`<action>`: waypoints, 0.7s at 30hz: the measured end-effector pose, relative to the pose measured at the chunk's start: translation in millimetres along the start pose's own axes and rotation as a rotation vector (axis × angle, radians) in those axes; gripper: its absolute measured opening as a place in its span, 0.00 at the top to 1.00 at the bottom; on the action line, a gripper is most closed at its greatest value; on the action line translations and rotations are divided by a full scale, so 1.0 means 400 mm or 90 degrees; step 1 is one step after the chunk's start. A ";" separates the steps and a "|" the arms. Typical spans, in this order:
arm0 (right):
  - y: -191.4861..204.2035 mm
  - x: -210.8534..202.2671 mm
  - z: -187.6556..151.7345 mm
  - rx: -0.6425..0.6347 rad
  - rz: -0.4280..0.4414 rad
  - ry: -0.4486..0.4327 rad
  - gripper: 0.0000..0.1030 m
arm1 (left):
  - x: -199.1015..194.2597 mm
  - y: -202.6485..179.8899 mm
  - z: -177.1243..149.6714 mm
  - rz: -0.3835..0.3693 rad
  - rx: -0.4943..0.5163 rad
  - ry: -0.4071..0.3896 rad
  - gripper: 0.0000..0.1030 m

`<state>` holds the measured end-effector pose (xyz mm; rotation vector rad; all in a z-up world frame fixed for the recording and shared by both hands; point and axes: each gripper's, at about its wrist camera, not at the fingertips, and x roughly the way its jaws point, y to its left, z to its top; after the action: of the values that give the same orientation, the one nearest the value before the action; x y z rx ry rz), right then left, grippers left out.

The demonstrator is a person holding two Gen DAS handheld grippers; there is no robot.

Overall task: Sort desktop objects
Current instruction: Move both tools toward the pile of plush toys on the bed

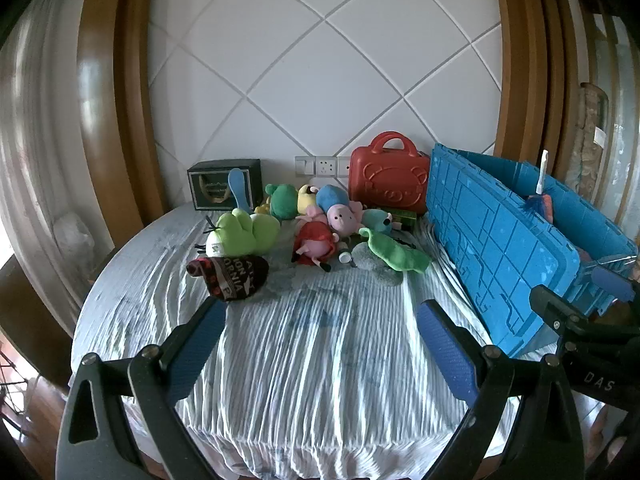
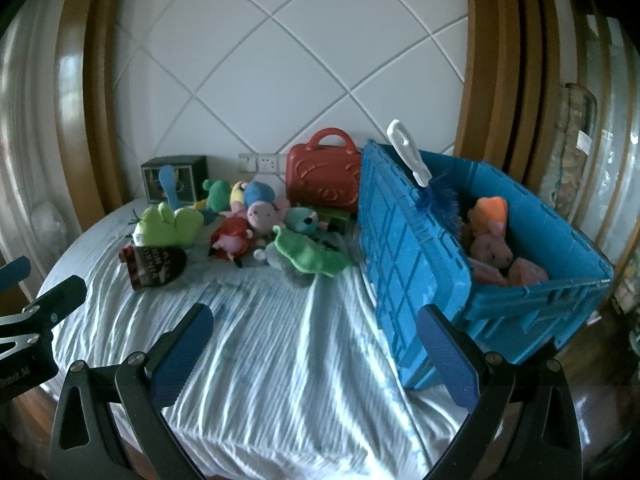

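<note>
A heap of plush toys lies at the back of the table: a lime green plush [image 1: 244,232] [image 2: 168,222], a red-dressed pig [image 1: 314,242] [image 2: 232,236], a pink pig [image 1: 344,218] [image 2: 262,216], a green pea pod [image 1: 394,254] [image 2: 310,254] and a dark printed pouch [image 1: 232,276] [image 2: 154,266]. A blue crate [image 1: 492,248] [image 2: 560,288] stands open at the right and holds several toys [image 2: 490,240]. My left gripper [image 1: 320,320] and right gripper [image 2: 316,324] are both open and empty above the cloth, short of the toys.
A red toy suitcase [image 1: 386,180] [image 2: 324,184] and a dark box [image 1: 224,188] [image 2: 174,180] stand against the wall. A white-handled blue duster [image 2: 424,184] sticks out of the crate. A wrinkled pale blue cloth [image 1: 320,360] covers the round table.
</note>
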<state>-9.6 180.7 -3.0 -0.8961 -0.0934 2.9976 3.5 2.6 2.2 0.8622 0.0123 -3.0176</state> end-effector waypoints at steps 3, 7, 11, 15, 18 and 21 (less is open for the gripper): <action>0.006 -0.002 -0.004 0.000 0.000 -0.001 0.00 | -0.001 0.003 -0.003 0.000 -0.001 0.001 0.05; 0.014 -0.002 -0.004 -0.004 0.000 0.001 0.00 | 0.004 0.011 -0.007 -0.001 -0.002 0.004 0.05; 0.027 0.008 -0.005 -0.005 0.000 0.008 0.00 | 0.024 0.016 -0.009 -0.005 0.000 0.012 0.05; 0.047 0.046 -0.010 -0.023 0.006 0.029 0.00 | 0.084 0.019 -0.023 -0.018 -0.008 0.043 0.05; 0.074 0.102 -0.010 -0.042 0.016 0.051 0.00 | 0.145 0.026 -0.048 -0.030 -0.014 0.072 0.05; 0.104 0.189 -0.003 -0.055 0.038 0.079 0.00 | 0.226 0.066 -0.071 -0.035 -0.034 0.106 0.05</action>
<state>-71.7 141.6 -47.9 -1.1111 -0.2003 3.0028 -58.1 -23.5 -69.9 1.1236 0.1170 -2.9693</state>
